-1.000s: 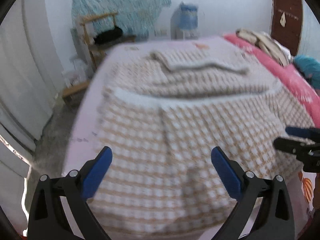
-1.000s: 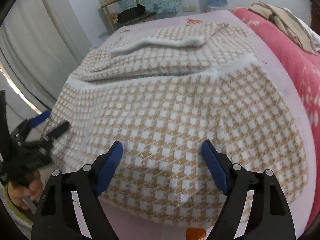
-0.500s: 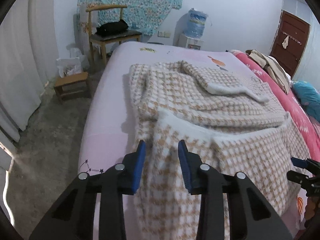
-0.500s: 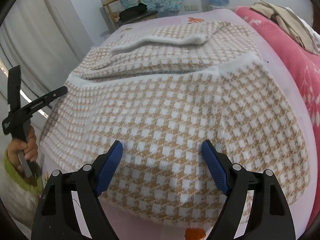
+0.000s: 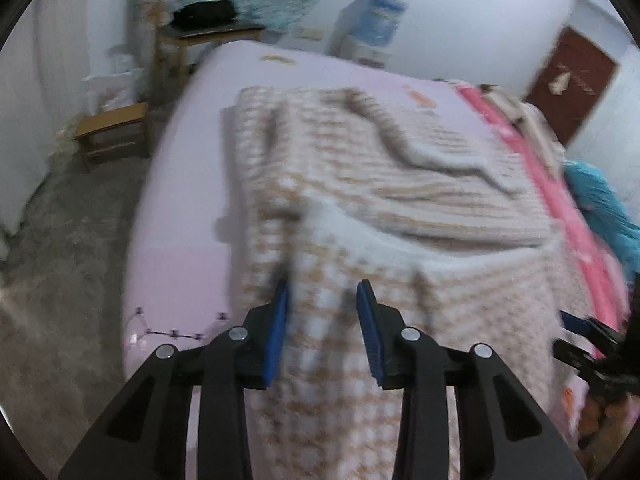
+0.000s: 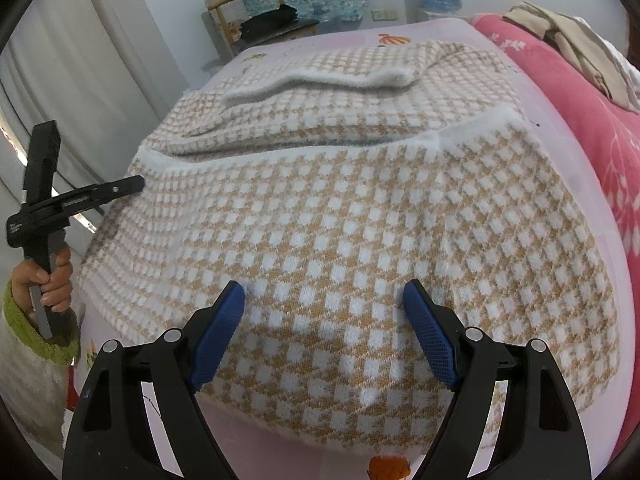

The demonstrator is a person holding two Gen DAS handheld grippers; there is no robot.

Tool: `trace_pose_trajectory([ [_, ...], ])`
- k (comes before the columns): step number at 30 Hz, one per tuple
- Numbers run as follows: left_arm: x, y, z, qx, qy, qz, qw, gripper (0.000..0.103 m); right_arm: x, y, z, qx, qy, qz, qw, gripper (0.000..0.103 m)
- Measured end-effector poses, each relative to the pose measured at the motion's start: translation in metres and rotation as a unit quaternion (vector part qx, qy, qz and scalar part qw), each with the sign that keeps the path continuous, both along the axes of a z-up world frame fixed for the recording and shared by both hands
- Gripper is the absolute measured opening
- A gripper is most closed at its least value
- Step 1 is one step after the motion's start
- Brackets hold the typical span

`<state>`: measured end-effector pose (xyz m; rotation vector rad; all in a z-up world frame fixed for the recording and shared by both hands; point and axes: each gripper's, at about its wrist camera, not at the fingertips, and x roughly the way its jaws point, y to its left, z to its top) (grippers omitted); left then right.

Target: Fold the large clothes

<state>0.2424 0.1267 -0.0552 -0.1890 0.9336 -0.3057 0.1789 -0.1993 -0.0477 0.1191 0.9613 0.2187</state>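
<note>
Right wrist: chair (image 6: 256,8) beyond sweater (image 6: 344,216)

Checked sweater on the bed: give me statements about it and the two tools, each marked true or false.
1. The checked sweater lies on a pink sheet. True.
2. The right tool pinches the sweater. False: its pads are spread wide apart above the fabric.
3. The left tool has sweater fabric between its blue pads. True.
4. A wooden chair stands beyond the bed. True.
5. The sweater is plain blue. False: tan-and-white checks.
</note>
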Motion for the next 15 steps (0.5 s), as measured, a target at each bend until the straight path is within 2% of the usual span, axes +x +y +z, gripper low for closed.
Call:
trace_pose_trajectory([
  [1,-0.003,-0.001,0.003,-0.002,-0.008,-0.01,0.9999,0.034,0.0,0.0,0.0,0.0,0.0,0.0,1.0,0.077],
  [3,-0.012,-0.008,0.007,0.022,-0.022,-0.026,0.9992,0.034,0.0,-0.001,0.0,-0.001,0.0,0.001,1.0,0.077],
  [5,-0.01,-0.011,0.001,0.043,-0.009,-0.021,0.9988,0.034,0.0,-0.001,0.0,-0.001,-0.001,0.001,1.0,0.077],
  [8,-0.001,-0.004,-0.011,0.025,0.026,-0.005,0.9993,0.034,0.0,-0.001,0.0,0.0,-0.001,0.002,1.0,0.077],
  [10,0.002,0.0,-0.011,0.01,0.028,0.003,0.9996,0.034,0.0,-0.001,0.0,-0.001,0.0,0.003,1.0,0.077],
  [15,0.007,-0.003,-0.012,0.005,0.023,0.011,0.9996,0.034,0.0,-0.001,0.0,0.0,-0.001,0.002,1.0,0.077],
])
